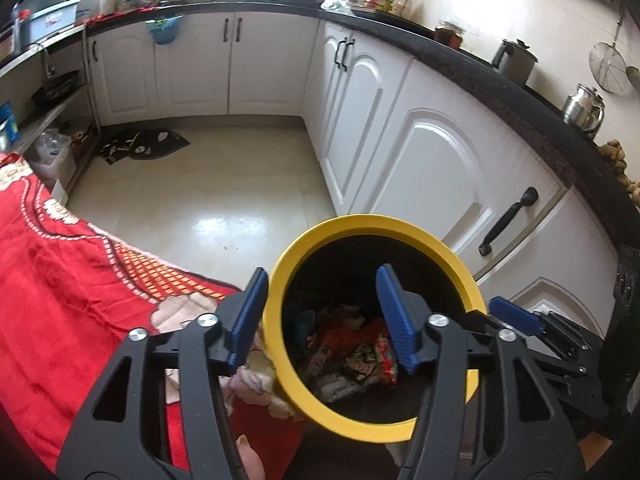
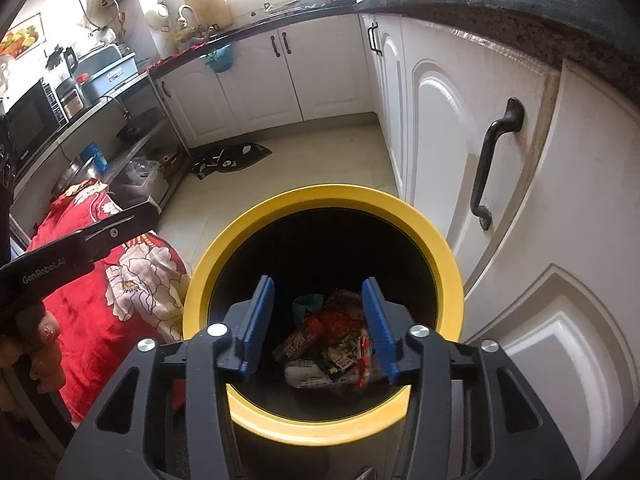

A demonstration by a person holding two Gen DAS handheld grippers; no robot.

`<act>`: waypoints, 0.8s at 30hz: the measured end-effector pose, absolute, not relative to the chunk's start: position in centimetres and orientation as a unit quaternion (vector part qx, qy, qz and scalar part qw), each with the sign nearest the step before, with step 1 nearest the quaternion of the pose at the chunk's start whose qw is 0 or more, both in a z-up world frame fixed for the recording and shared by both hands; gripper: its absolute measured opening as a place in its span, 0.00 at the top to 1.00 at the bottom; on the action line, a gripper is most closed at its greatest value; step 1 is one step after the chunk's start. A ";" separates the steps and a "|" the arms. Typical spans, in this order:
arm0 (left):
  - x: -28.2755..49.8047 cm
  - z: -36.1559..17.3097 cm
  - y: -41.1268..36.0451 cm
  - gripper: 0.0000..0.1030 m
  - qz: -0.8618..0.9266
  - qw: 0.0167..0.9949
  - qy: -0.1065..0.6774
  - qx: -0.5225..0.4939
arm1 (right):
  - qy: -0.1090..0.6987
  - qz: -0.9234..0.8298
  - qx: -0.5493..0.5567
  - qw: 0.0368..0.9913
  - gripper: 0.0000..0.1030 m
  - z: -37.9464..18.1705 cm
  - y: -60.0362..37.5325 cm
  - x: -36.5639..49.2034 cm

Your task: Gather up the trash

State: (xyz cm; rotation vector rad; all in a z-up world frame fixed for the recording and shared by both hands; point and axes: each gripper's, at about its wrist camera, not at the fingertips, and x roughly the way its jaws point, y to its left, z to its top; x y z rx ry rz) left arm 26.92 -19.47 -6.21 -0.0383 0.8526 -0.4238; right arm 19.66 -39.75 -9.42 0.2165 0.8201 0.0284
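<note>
**Both grippers hanging open over the yellow-rimmed bin**

Above the mouth of the trash bin (image 2: 324, 424), both tools are pointing steeply down, and neither one is gripping anything. The right gripper (image 2: 320, 328) is holding its blue pads (image 2: 378, 328) apart with only air between them, framing the heap of trash (image 2: 332, 352) lying at the bottom of the dark bin: crumpled red and white snack wrappers, a dark printed packet and what looks like a teal cup further back. The left gripper (image 1: 320, 320) is likewise standing released, one pad hanging outside the bin's yellow rim (image 1: 276, 344) and the other over the opening; nothing is sitting between its pads either. In the left wrist view the tip of the right gripper is showing at the far side of the rim.

The bin is standing on the pale tiled floor (image 1: 208, 200), just beside the white cabinets (image 2: 520, 240) with black handles, under a dark countertop (image 1: 520, 100). A red floral cloth (image 2: 120, 280) is lying right against the bin's other side. A hand (image 2: 36, 348) is gripping the left tool's black body at the edge of the right wrist view. A dark mat (image 1: 144, 144) is lying near the far corner of the floor.
</note>
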 end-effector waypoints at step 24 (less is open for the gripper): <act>20.1 0.8 -12.2 0.11 -0.120 0.935 0.334 -0.013 | 0.297 0.008 0.077 0.952 0.06 -1.6 -35.8 13.5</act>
